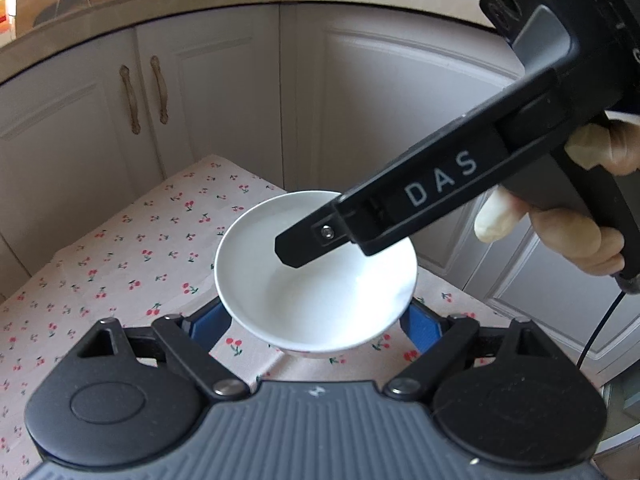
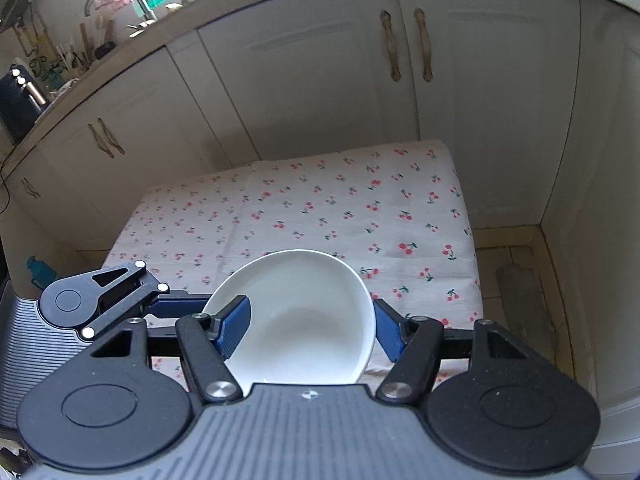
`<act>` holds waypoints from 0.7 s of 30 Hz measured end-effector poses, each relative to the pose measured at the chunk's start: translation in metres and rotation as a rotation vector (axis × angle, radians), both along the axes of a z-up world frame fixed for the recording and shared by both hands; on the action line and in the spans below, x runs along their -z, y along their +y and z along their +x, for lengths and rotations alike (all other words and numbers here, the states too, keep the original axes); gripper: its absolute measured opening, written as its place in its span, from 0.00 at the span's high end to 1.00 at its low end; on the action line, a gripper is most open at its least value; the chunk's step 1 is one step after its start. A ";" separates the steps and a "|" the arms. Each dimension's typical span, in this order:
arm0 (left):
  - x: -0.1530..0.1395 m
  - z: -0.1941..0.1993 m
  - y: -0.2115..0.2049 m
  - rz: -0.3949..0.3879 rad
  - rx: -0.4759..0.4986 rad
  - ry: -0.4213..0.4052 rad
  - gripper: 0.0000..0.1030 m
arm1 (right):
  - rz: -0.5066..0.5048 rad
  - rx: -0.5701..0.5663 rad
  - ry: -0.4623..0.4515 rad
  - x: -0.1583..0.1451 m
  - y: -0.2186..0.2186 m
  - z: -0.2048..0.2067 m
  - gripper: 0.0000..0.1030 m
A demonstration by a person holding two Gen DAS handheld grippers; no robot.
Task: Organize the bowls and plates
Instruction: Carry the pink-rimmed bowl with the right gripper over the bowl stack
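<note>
Left tool (image 1: 316,328): blue pads clamp outer walls of white round ceramic bowl (image 1: 320,280), held above cherry-print cloth-covered worktop (image 1: 132,256). Right tool (image 2: 310,330): one pad inside bowl (image 2: 304,320), other outside, gripping wall. Gloved hand (image 1: 576,208) holds right tool handle.

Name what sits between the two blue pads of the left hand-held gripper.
The white bowl fills that gap. The blue pads of the left hand-held gripper stand against its outer wall on either side. The left wrist view shows this.
</note>
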State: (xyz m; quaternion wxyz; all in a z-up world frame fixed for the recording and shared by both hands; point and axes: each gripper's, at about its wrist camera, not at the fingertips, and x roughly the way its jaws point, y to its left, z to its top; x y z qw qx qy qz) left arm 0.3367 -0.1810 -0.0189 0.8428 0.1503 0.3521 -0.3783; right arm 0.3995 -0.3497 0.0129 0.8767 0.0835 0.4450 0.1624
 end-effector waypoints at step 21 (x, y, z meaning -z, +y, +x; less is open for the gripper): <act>-0.035 -0.117 0.065 -0.034 -0.072 -0.054 0.13 | 0.002 -0.105 -0.052 -0.039 0.068 -0.110 0.30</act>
